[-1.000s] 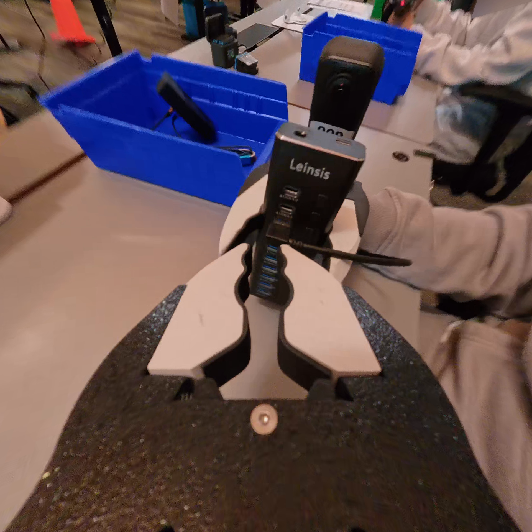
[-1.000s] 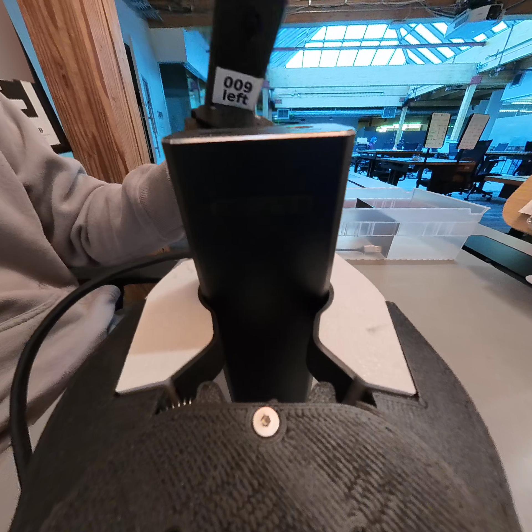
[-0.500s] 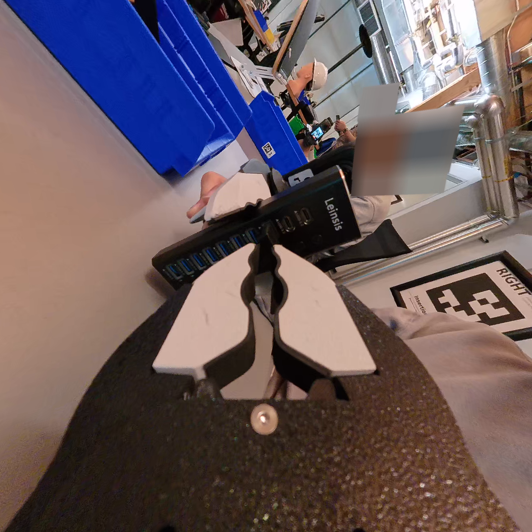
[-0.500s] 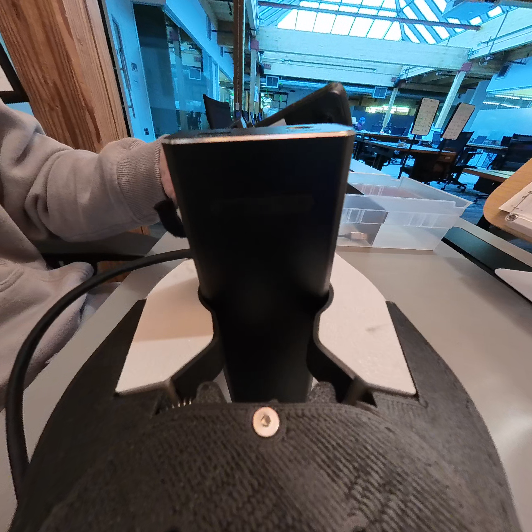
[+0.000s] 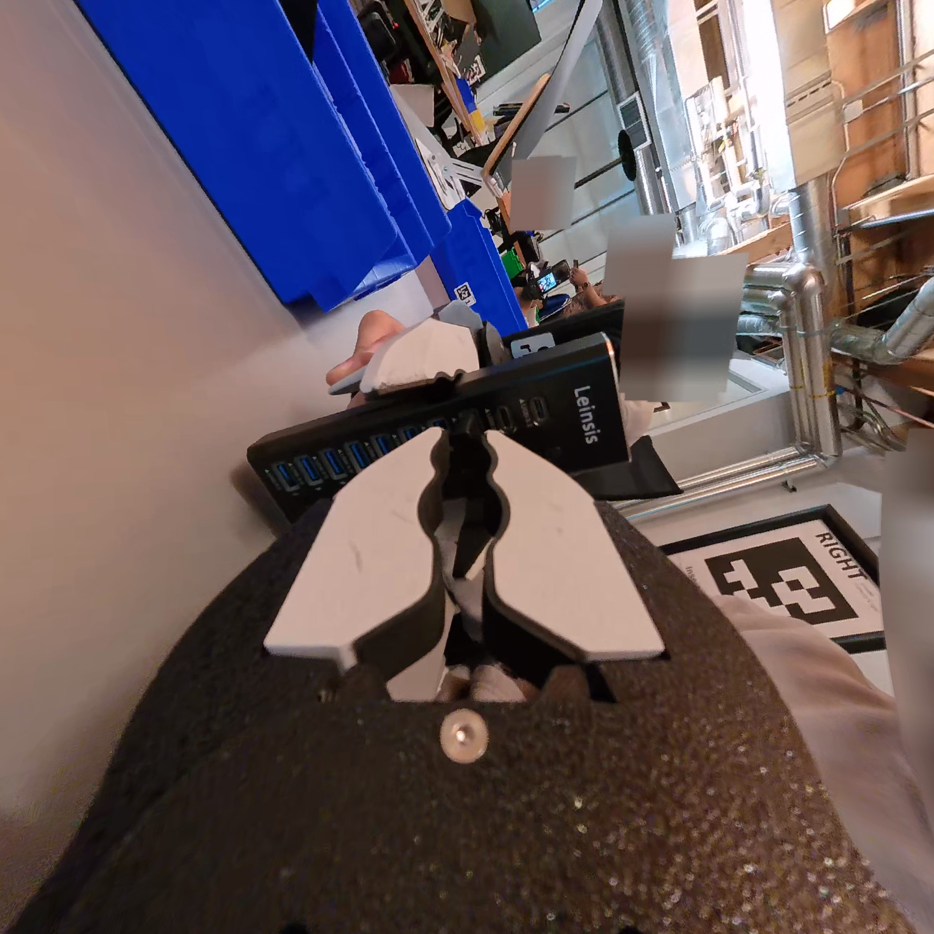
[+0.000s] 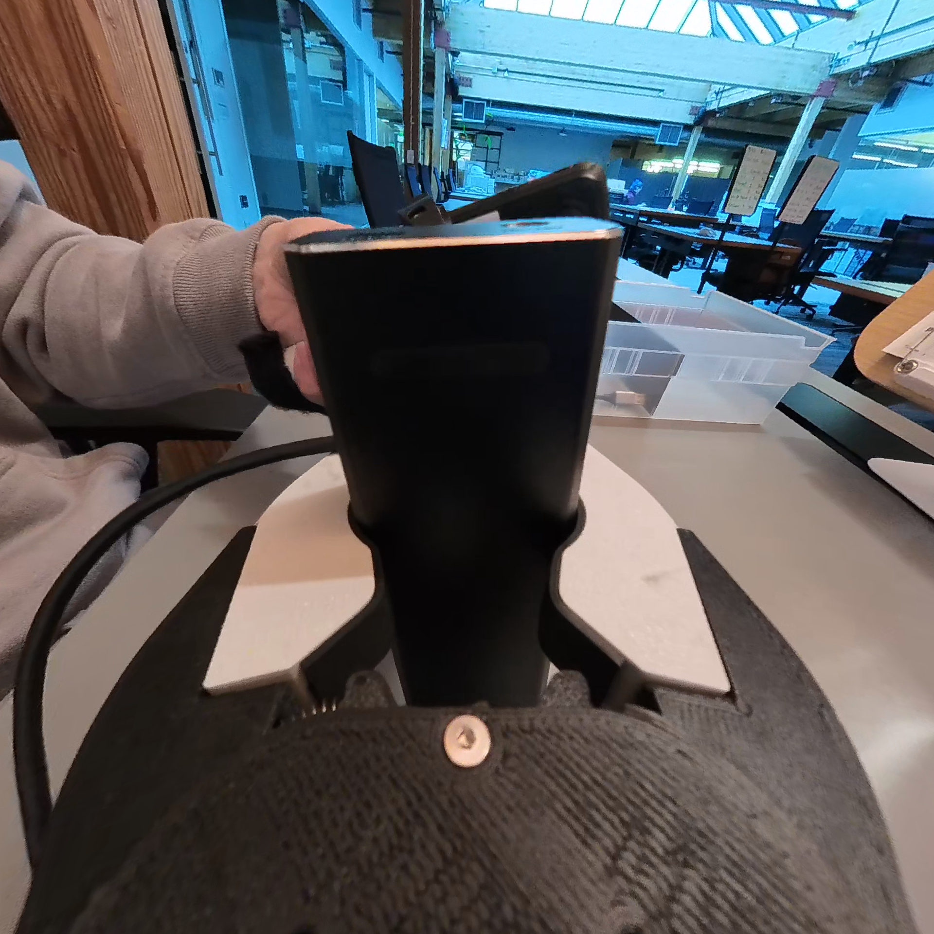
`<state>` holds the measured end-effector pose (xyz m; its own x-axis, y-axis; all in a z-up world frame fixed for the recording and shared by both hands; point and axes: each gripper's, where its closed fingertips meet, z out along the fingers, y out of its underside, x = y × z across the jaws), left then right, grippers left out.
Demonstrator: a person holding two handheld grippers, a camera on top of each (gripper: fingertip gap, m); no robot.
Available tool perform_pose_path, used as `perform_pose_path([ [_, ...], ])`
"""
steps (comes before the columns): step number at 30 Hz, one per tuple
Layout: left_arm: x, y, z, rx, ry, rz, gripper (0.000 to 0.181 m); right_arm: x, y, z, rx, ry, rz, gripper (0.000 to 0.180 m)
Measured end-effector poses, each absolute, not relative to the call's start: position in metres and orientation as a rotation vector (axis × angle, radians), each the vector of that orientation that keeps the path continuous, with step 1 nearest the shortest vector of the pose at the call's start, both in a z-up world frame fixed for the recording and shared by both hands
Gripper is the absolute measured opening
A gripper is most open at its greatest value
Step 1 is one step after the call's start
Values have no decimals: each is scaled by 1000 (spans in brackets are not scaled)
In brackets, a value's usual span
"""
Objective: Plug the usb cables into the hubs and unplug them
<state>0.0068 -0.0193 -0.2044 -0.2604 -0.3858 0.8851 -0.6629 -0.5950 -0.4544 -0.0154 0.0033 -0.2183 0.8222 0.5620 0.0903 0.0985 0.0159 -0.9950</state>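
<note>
Plug pinched at the hub's port row, hub clamped from behind.

The left hand-held gripper point(image 5: 462, 445) is pinched on a black USB plug point(image 5: 464, 457) at the port face of the one hub point(image 5: 556, 424); the right hand-held gripper point(image 6: 467, 510) clamps that hub's point(image 6: 455, 404) body above the worktop point(image 6: 758, 505). One cable point(image 6: 101, 530) loops aside. Risk, as I judge: an angled pull could jam the plug or twist the hub loose. Two blue bins point(image 5: 283, 167), one clear bin point(image 6: 707, 364).
</note>
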Motion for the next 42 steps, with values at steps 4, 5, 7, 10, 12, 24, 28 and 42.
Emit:
perform_pose_path([
  [4,8,-18,-204,1809,-1230,1951,10,-14,5,-218,-1535,-535,376,73],
  [5,9,-18,-204,1821,-1212,1953,10,-13,5,-218,-1534,-531,379,73],
  [7,9,-17,-204,1845,-1183,1956,10,-13,6,-218,-1534,-529,369,73],
  [10,9,-16,-204,1877,-1158,1962,10,-13,7,-219,-1534,-522,363,73],
  [12,9,-16,-204,1882,-1120,1967,10,-13,7,-218,-1531,-521,363,73],
  [24,7,-14,-212,1948,-1179,1922,10,-15,11,-226,-1598,-540,326,73],
  [28,8,-18,-210,1961,-1205,1911,11,-18,9,-227,-1593,-566,337,73],
  [42,4,-20,-205,1912,-1324,1903,11,-19,7,-220,-1529,-569,340,73],
])
